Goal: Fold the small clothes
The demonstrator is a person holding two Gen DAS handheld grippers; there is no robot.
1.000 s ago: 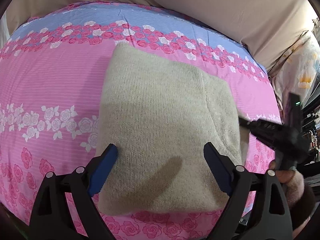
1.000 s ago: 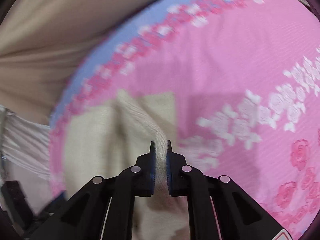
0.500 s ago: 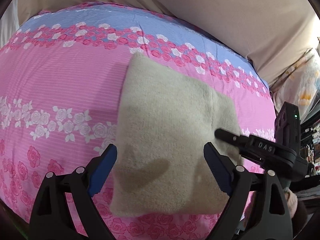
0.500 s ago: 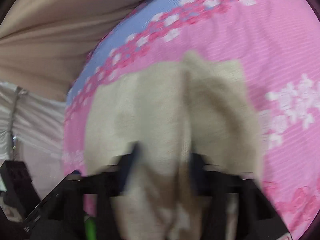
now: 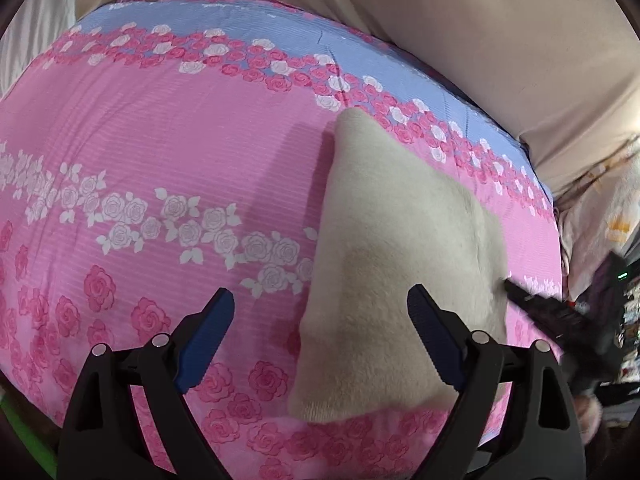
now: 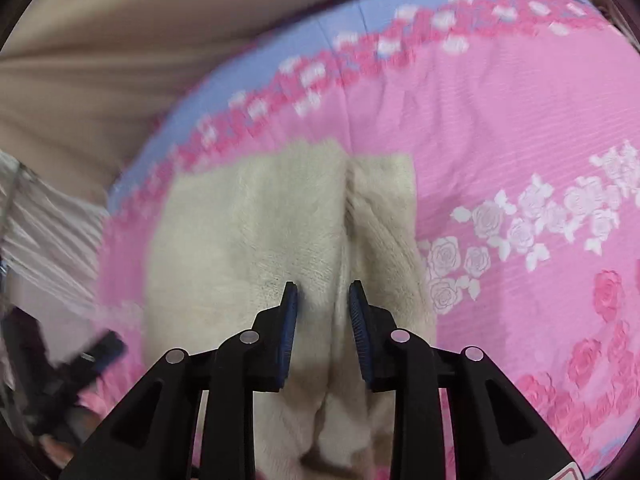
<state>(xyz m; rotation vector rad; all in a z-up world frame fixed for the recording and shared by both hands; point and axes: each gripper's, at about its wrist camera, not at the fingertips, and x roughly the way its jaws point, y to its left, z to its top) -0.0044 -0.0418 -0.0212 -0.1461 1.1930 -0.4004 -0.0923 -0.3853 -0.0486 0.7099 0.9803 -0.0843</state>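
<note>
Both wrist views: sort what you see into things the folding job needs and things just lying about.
Job:
- beige knit garment, folded on the bedspread
- left gripper, open
- right gripper, jaws just been opening, clear of the garment

Lying about:
- pink rose bedspread
- beige pillow
- white printed cloth

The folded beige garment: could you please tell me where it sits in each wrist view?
Left wrist view: the beige garment lies right of centre, reaching down past the left gripper.
Right wrist view: centre-left, under the right gripper.
Shared landmark: the blue stripe of the pink sheet beyond it.
</note>
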